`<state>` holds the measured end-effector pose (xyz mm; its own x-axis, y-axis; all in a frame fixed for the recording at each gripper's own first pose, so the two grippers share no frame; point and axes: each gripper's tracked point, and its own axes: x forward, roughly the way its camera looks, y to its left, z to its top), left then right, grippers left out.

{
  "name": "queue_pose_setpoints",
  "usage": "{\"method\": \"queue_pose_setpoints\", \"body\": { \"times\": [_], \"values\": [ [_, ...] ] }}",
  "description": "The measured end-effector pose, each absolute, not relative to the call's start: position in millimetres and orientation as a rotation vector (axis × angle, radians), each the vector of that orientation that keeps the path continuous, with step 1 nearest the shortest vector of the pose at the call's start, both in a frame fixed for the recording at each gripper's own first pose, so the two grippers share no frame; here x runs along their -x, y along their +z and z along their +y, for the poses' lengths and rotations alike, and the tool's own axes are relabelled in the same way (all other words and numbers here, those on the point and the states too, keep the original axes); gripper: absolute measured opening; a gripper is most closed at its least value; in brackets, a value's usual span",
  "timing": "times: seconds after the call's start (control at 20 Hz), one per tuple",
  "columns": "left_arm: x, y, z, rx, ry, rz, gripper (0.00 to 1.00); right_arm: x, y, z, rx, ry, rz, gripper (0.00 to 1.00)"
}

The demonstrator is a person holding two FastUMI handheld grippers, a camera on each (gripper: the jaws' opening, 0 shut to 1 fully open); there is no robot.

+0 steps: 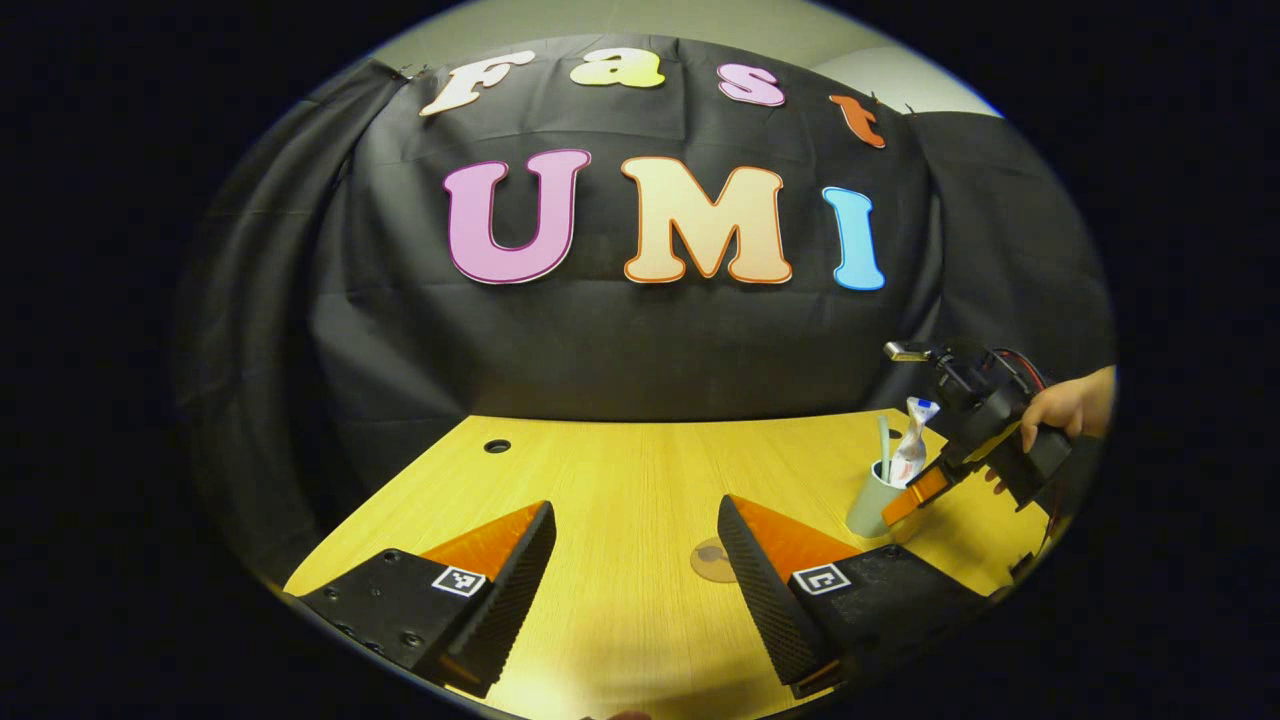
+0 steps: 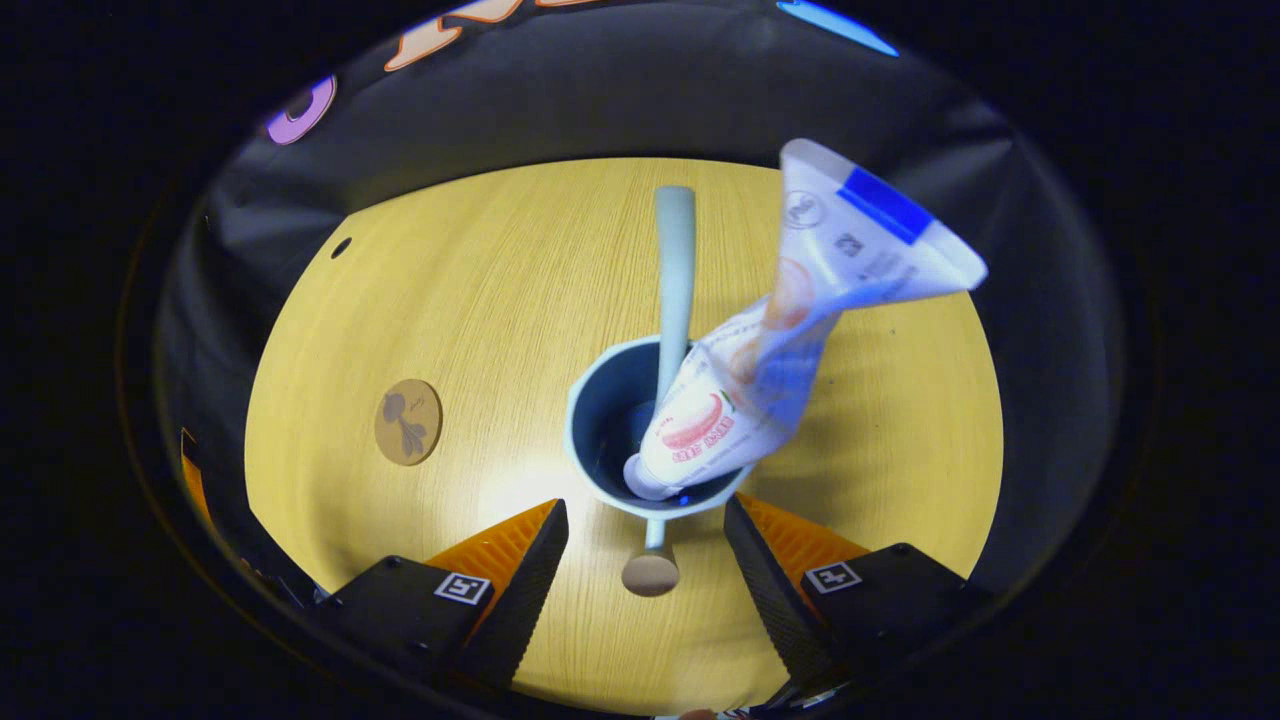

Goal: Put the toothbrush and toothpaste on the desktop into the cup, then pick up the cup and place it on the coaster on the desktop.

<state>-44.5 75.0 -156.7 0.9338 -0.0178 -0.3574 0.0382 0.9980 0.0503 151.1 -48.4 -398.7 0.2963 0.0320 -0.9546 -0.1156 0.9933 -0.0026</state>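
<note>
A pale cup stands on the wooden desk, seen from above in the right gripper view. In it lean a light green toothbrush and a white toothpaste tube, cap end down. My right gripper hovers open just above and in front of the cup's rim, touching nothing. The round brown coaster lies apart, to the cup's left. In the left gripper view the cup sits far right with the toothbrush and tube sticking up, the right gripper beside it. My left gripper is open, the coaster between its fingers' line.
A person's hand holds the right gripper at the desk's right edge. A small round hole is in the desk near the back left. The black cloth wall rises behind the desk.
</note>
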Motion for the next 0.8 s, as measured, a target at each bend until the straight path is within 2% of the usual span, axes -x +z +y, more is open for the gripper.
{"method": "queue_pose_setpoints", "body": {
  "times": [0.15, 0.2, 0.25, 0.35, 0.4, 0.45, 0.5, 0.6, 0.65, 0.75, 0.8],
  "values": [
    [46, -157, 76, -0.044, -0.029, 0.373, 0.95, -153, -406, -48, 0.097, 0.094, 1.301, 0.98],
    [47, -157, 77, -0.045, -0.026, 0.372, 0.95, -152, -409, -48, 0.101, 0.095, 1.311, 0.92],
    [47, -157, 79, -0.047, -0.024, 0.371, 0.95, -152, -411, -49, 0.112, 0.090, 1.318, 0.98],
    [48, -157, 82, -0.048, -0.017, 0.374, 0.95, -150, -415, -54, 0.129, 0.086, 1.335, 0.90],
    [49, -157, 83, -0.046, -0.014, 0.377, 0.95, -149, -417, -54, 0.128, 0.087, 1.349, 0.85],
    [50, -159, 85, -0.043, -0.011, 0.380, 0.95, -146, -420, -55, 0.125, 0.090, 1.366, 0.74],
    [50, -160, 87, -0.040, -0.006, 0.383, 0.95, -145, -420, -58, 0.125, 0.091, 1.378, 0.73],
    [51, -161, 89, -0.034, 0.002, 0.389, 0.95, -143, -421, -55, 0.113, 0.101, 1.393, 0.48],
    [51, -163, 90, -0.032, 0.005, 0.392, 0.95, -142, -422, -54, 0.115, 0.106, 1.398, 0.43],
    [52, -163, 91, -0.031, 0.008, 0.395, 0.95, -141, -422, -54, 0.129, 0.115, 1.400, 0.28],
    [52, -163, 91, -0.031, 0.008, 0.394, 0.95, -140, -422, -53, 0.133, 0.122, 1.398, 0.32]
  ]
}}
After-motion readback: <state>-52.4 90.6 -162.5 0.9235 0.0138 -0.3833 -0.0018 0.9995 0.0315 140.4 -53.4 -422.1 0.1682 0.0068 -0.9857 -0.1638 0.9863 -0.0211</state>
